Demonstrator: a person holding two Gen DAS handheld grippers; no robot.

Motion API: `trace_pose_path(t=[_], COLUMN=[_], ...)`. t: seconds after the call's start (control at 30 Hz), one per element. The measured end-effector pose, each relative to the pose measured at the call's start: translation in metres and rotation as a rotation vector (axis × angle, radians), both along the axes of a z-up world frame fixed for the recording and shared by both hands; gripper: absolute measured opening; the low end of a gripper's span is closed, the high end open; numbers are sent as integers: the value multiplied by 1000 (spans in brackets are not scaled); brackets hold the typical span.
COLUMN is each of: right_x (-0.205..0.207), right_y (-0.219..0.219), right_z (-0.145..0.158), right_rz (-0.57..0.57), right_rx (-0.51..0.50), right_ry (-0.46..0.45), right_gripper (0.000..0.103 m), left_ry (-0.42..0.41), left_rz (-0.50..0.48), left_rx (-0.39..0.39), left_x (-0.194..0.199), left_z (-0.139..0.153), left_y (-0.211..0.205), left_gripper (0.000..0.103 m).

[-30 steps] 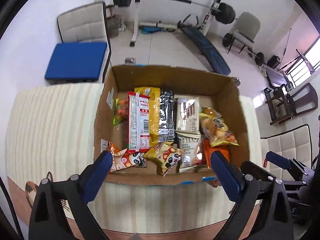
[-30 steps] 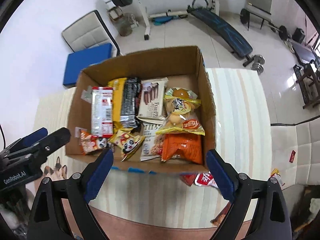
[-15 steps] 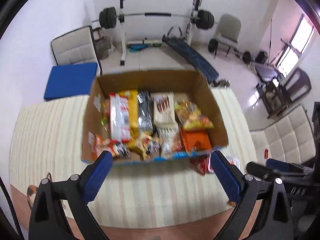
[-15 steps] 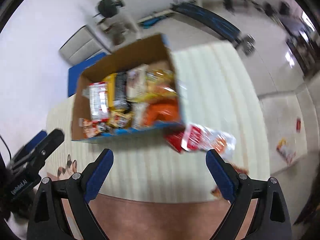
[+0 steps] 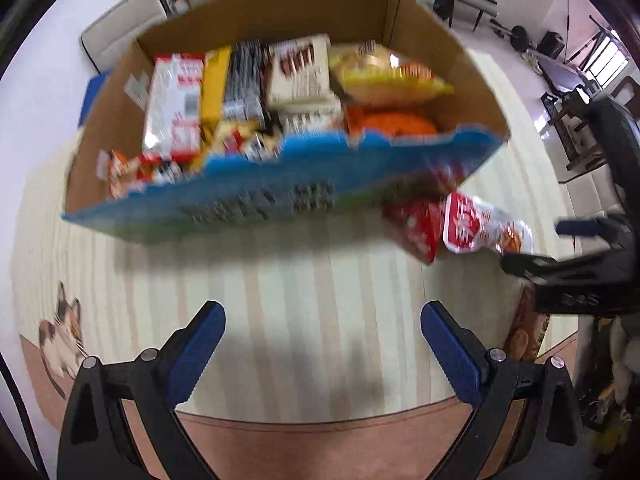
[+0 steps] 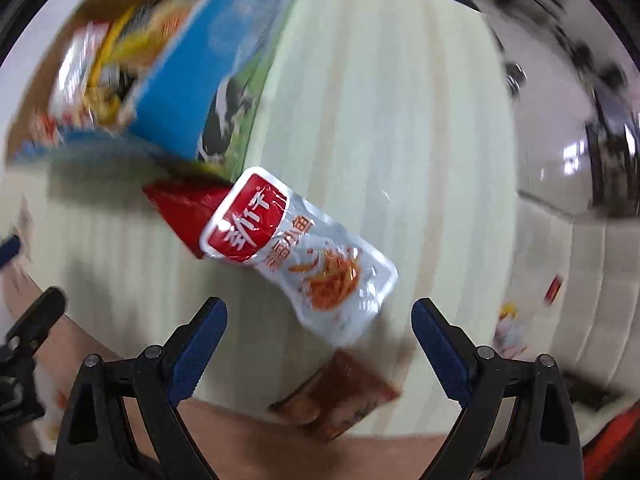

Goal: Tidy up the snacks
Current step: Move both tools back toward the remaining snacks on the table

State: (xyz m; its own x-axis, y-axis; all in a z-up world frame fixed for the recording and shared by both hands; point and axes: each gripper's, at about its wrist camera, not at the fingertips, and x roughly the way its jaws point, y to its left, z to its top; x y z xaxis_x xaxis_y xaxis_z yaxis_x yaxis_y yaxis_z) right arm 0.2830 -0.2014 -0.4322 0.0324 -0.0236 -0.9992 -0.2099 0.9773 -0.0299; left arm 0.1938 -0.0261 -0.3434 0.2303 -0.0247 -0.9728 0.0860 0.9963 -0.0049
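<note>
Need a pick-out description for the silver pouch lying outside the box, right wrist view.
Start at the cardboard box of snacks on the striped table. Off its near right corner, outside the box, lies the silver pouch, partly overlapping a plain red packet. It is the only one with a red label of white characters at one end and orange food pictured on shiny silver; the packet at the table edge is brown.

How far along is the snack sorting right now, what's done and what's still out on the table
Mostly done: the cardboard box already holds many packets. Nothing is in hand; the left gripper and right gripper are both open and empty. Left: the silver and red pouch, the red packet under it, and a brown packet at the table edge.
</note>
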Motion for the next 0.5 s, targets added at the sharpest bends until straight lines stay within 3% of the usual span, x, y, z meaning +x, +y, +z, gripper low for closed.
trace_pose_path(t=[0.1, 0.23, 0.5], right_x=[7, 4, -40], right_y=[4, 6, 36], right_z=[-17, -31, -38], right_rz=[2, -43, -122], right_rx=[19, 72, 174], right_ry=[18, 48, 121], right_gripper=[92, 62, 41], left_ry=[21, 37, 45], left_rz=[7, 23, 77], left_rx=[5, 9, 17], left_x=[-6, -11, -25], left_z=[-8, -13, -11], left_y=[-1, 1, 27], left_gripper=[100, 100, 100])
